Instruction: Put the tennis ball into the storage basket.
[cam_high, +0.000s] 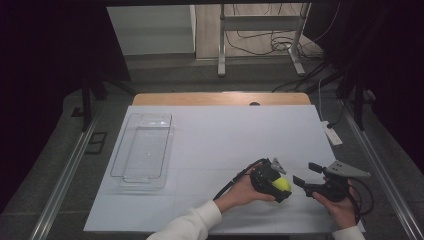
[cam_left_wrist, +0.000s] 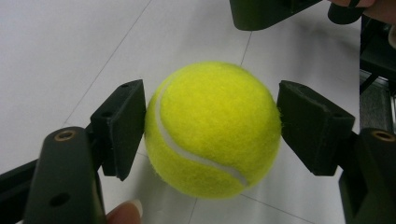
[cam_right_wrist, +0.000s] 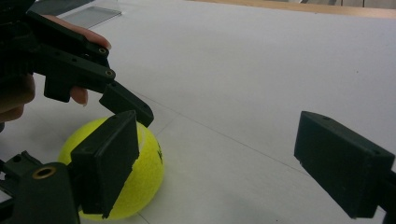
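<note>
Left claw is clamped on the tennis ball at its widest girth, the right claw spread wide nearby; the round felt may squirt free if lifted abruptly.

Even overhead light is brightening the white tabletop, while the room around it is sinking into darkness. In the left gripper view the yellow ball is looking slightly soft and casting a faint shadow, and the near claws are blurring.

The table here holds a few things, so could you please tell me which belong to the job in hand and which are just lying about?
In the job:
- tennis ball, between the pads
- left gripper, shut on it
- right gripper, open beside it

Lying about:
- clear tray, far left
- white power strip, right table edge
</note>
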